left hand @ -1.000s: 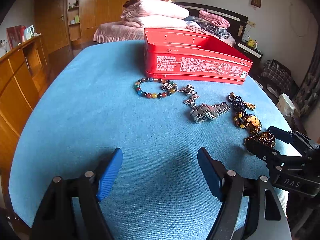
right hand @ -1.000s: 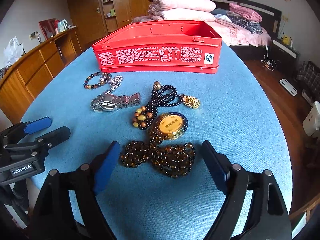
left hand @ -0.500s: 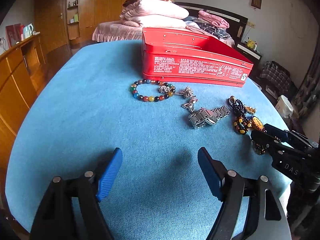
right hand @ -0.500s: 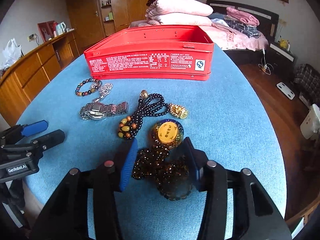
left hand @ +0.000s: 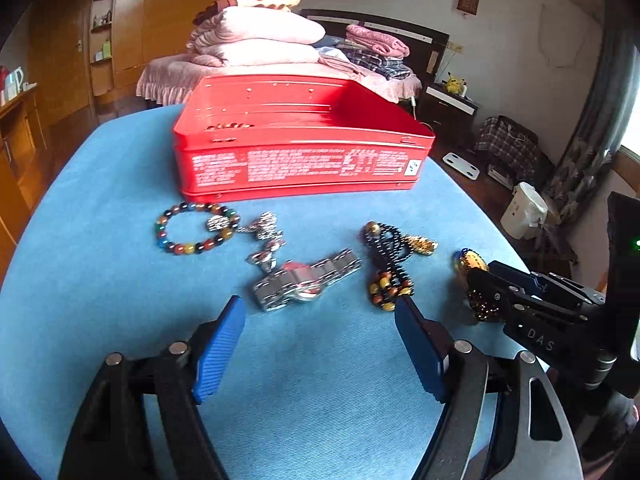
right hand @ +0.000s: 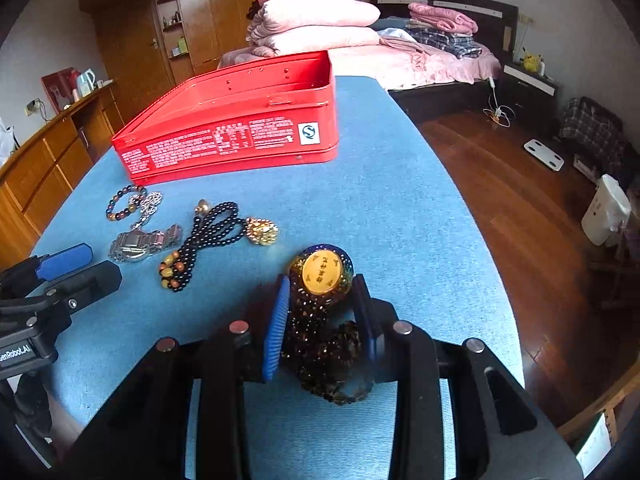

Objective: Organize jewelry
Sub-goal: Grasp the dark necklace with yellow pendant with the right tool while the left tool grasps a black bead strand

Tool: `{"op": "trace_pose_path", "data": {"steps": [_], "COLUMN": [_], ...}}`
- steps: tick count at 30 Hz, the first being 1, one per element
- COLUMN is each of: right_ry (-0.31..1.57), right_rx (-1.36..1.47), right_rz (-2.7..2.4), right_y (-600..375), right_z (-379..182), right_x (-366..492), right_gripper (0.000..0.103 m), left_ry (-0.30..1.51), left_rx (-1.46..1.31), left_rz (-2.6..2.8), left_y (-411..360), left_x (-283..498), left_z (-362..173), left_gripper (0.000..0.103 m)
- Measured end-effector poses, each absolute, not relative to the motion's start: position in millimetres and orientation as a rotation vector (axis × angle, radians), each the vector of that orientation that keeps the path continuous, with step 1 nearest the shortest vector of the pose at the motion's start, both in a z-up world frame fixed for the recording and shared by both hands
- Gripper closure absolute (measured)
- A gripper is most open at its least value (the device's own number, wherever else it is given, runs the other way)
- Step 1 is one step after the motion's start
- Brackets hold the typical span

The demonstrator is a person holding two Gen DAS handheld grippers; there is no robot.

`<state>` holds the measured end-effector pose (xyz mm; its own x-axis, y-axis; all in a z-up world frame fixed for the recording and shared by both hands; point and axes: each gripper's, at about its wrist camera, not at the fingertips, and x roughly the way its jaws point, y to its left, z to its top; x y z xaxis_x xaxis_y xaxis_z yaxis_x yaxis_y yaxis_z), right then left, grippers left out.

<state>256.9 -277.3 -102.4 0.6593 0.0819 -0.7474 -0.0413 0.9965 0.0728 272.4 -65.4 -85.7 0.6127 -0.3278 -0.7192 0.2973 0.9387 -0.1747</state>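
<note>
My right gripper [right hand: 322,320] is shut on the brown bead necklace [right hand: 320,344] with its round gold pendant [right hand: 322,270], just above the blue cloth; it also shows in the left wrist view [left hand: 520,292]. My left gripper [left hand: 320,344] is open and empty, just short of the silver watch [left hand: 300,286]. An open red tin [left hand: 300,152] stands behind. A coloured bead bracelet [left hand: 192,228], a silver chain [left hand: 266,236] and a black bead necklace [left hand: 390,252] lie in front of the tin.
The round table has a blue cloth [right hand: 400,208]; its edge falls off to a wooden floor [right hand: 520,208] on the right. A bed with folded quilts [left hand: 260,40] is behind, wooden cabinets [right hand: 48,160] on the left.
My right gripper has closed on the brown bead necklace and lifted it slightly. My left gripper has moved forward toward the watch, still open.
</note>
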Motion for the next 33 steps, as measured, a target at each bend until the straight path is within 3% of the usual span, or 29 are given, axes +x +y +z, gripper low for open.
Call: {"op": "trace_pose_path", "data": {"steps": [6,10,18,20,23,33], "right_ry": [0.846,0.843,0.834,0.832,0.832,0.843], "right_rx": [0.071,0.083,0.102,0.105,0.107,0.08], "right_rz": [0.034,0.049,0.078,0.08,0.083,0.071], "right_y": [-297.3,-302.8,-309.3,-309.8,-309.8,-304.4], "right_z": [-103.5,-104.6,-106.7,-107.0,-106.9,-107.0], "right_x": [256.0,256.3,257.2,257.4,257.2,256.5], "right_gripper": [0.073,0.073,0.071,0.071,0.071,0.067], "left_ry": [0.853,0.9,0.911,0.906,0.905,0.892], "left_rx": [-0.02,-0.007,0.025,0.034,0.009,-0.046], "left_rz": [-0.46,-0.48,-0.462,-0.442,-0.437,-0.446], "left_y": [-101.5,-117.6,-135.6,-135.0,-129.0,-98.9], "left_x": [287.1,303.8,318.7,320.4,321.4,294.3], "left_z": [-85.9,-95.8,-103.9,-103.9,-103.6,-92.0], "left_gripper": [0.04,0.054,0.059,0.074,0.082,0.084]}}
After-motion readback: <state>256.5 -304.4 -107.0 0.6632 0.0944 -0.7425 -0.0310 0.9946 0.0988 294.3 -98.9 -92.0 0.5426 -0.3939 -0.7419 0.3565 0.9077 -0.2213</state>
